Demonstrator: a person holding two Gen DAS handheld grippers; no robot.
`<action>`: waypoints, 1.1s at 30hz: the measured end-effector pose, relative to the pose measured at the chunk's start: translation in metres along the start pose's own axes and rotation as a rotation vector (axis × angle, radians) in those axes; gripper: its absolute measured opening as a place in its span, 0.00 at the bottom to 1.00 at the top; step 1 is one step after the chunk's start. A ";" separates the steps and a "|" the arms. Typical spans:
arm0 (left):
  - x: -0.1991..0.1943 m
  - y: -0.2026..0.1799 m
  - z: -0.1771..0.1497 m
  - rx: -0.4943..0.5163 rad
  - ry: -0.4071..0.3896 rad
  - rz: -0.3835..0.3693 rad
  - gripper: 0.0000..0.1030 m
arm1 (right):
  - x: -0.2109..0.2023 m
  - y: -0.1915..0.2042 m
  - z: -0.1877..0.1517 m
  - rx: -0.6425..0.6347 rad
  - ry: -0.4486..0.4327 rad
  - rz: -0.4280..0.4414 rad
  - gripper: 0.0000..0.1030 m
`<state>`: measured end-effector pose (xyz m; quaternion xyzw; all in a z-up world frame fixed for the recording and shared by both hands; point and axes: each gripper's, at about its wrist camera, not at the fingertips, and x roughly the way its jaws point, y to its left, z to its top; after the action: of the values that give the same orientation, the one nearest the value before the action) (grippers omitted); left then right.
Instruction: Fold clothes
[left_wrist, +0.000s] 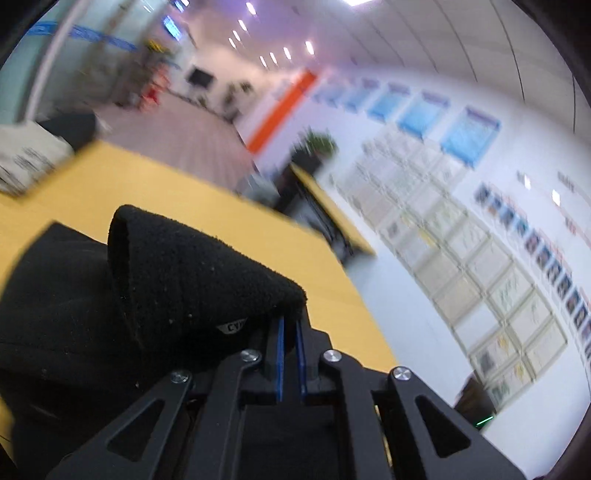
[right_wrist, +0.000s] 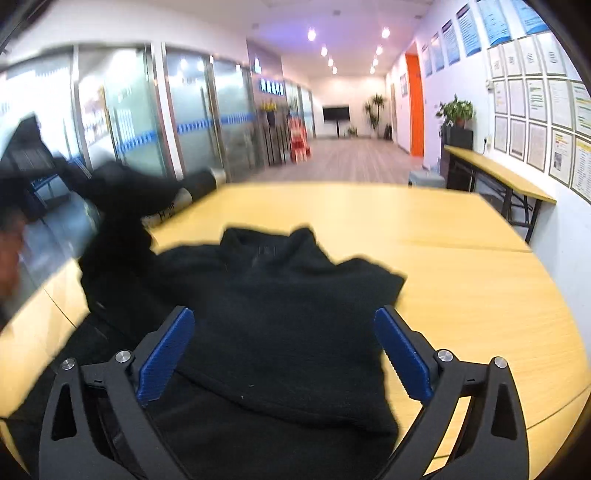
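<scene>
While the yellow desk (right_wrist: 461, 295) fills the lower half of both views, with a long corridor and a wall of framed notices behind it, the black fleece garment (right_wrist: 280, 314) lies spread over its near left part, collar (right_wrist: 269, 240) toward the far edge and body running back toward the holder, so its long axis appears to run roughly from near to far. One part of it, seemingly a sleeve (right_wrist: 122, 206), rises off the left side in a blurred streak, which I take to be the portion being carried across for a fold. The left tool (left_wrist: 291, 332) has its blue pads nearly together, pinching an edge of that fleece (left_wrist: 192, 273), which humps up in a thick roll just ahead of the fingers, with a small label beside the grip. The right tool (right_wrist: 284, 354) hovers low over the garment body with its jaws spread wide and nothing between them. The chief risk, as I judge it, is that the left grip bites only a shallow margin of thick, springy cloth; a quick swing could pull it free and drop the sleeve short. With the right tool not pinning the body, dragging could also slide or bunch the whole garment, leaving a crooked fold. Motion blur hides much of the lifted part.
</scene>
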<state>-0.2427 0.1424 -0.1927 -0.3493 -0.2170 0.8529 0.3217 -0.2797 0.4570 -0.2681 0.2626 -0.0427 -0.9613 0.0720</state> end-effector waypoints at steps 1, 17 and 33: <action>0.018 -0.010 -0.014 0.013 0.030 0.007 0.05 | -0.014 -0.006 0.002 0.012 -0.020 0.001 0.99; 0.032 -0.033 -0.108 0.331 0.114 0.273 0.76 | 0.012 -0.029 -0.017 -0.026 0.126 0.191 1.00; 0.026 0.153 -0.051 0.313 0.200 0.395 0.57 | 0.101 0.061 -0.025 -0.206 0.150 0.005 0.21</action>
<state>-0.2797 0.0616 -0.3293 -0.4132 0.0227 0.8836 0.2192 -0.3464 0.3793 -0.3324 0.3251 0.0611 -0.9380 0.1037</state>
